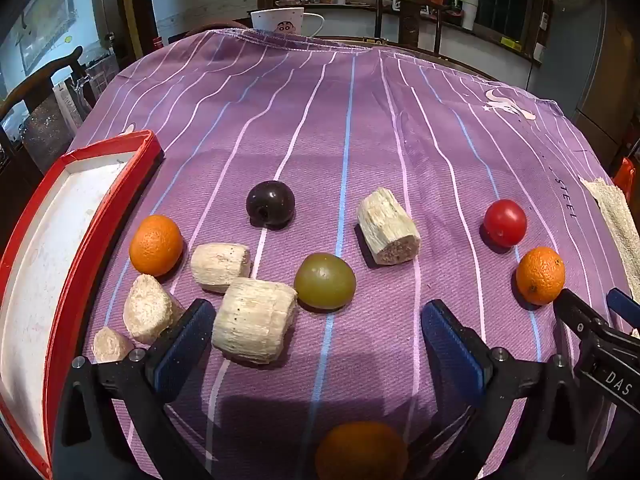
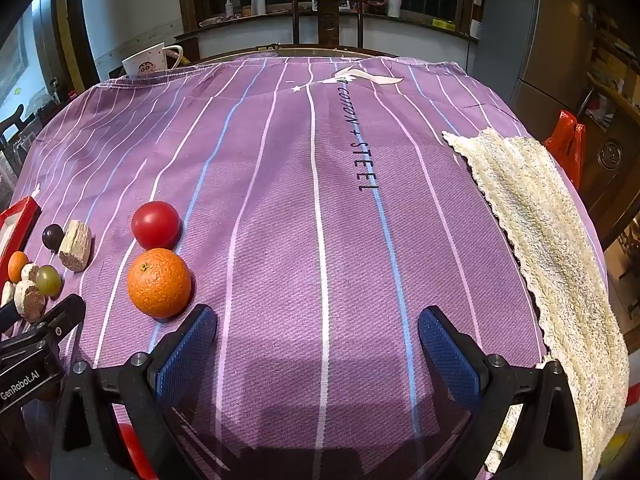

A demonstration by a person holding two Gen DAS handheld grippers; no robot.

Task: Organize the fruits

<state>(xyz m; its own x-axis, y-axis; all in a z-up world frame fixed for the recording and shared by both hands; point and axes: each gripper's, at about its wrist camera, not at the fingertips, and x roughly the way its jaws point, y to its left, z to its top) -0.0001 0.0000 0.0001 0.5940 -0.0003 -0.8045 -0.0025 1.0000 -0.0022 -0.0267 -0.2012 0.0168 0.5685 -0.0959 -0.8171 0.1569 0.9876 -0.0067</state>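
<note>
Fruits lie on a purple striped cloth (image 1: 360, 120). In the left wrist view: an orange (image 1: 156, 245), a dark plum (image 1: 270, 204), a green fruit (image 1: 324, 280), a red tomato (image 1: 505, 222), a second orange (image 1: 540, 275), and several pale cane pieces such as one (image 1: 254, 321) by the left finger and one (image 1: 388, 226) farther back. A third orange (image 1: 362, 452) lies under the gripper. My left gripper (image 1: 318, 340) is open and empty. My right gripper (image 2: 318, 338) is open and empty, just right of the orange (image 2: 159, 282) and the tomato (image 2: 155, 225).
A red-rimmed white tray (image 1: 60, 240) sits at the left edge of the table. A cream knitted towel (image 2: 540, 240) lies along the right edge. A white mug (image 1: 280, 20) stands behind the cloth. Chairs and a counter with bottles stand beyond the table.
</note>
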